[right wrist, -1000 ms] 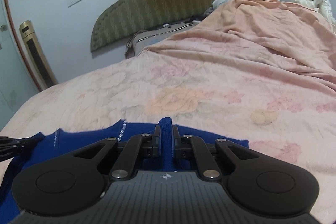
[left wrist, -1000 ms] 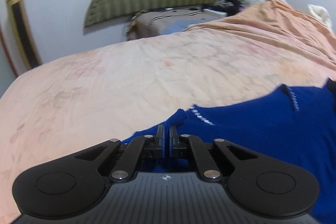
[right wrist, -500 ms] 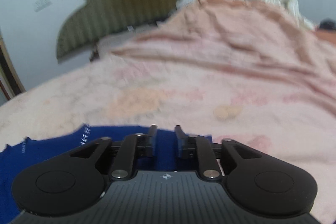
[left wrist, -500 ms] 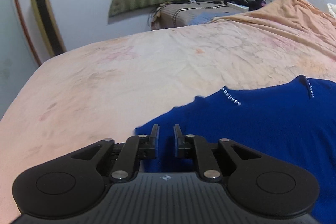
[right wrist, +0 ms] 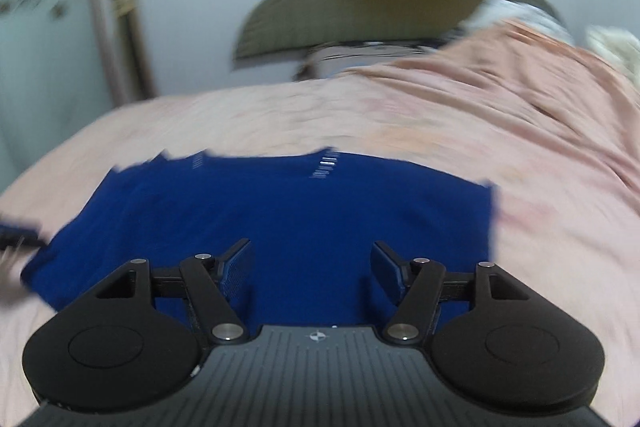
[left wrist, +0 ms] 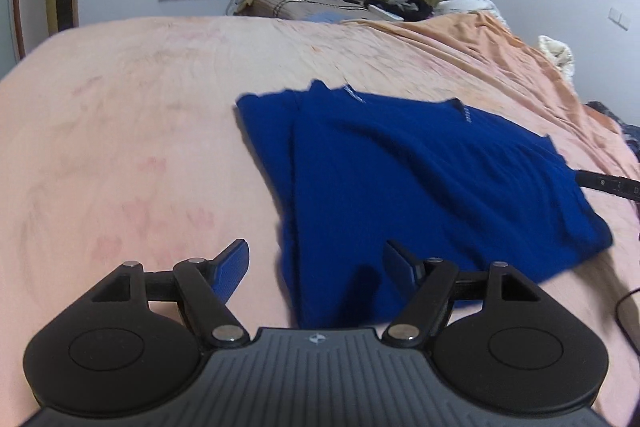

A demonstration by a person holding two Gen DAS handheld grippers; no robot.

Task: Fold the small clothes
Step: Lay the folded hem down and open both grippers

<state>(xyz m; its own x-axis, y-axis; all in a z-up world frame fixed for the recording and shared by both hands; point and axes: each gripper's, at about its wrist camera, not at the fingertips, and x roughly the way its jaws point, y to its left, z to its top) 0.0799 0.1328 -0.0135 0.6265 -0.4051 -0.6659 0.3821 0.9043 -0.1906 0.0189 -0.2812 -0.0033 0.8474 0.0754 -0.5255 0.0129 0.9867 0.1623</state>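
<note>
The blue garment (left wrist: 420, 179) lies flat on the pink bedsheet (left wrist: 132, 131), already doubled over into a rough rectangle, with a second layer showing as a strip along its left side in the left wrist view. This looks like the pause between two folds: one fold is laid down and let go, and the next has not begun.

The left gripper (left wrist: 316, 263) has just been opening and its jaws now stand wide apart, pressing on nothing. The near left edge of the garment lies on the bed below and between them, not pinched. The right gripper (right wrist: 312, 263) has likewise just been opening; its jaws are spread wide above the near part of the blue cloth and hold none of it (this view is blurred, so fine detail is hard to read). The tip of the other gripper shows at the garment's side in each view.

The next move, as I judge it, calls for choosing two fresh grip points on one edge or pair of corners, closing on the full thickness of the doubled cloth, and carrying it across so the edges meet squarely without dragging the lower layer.
</note>
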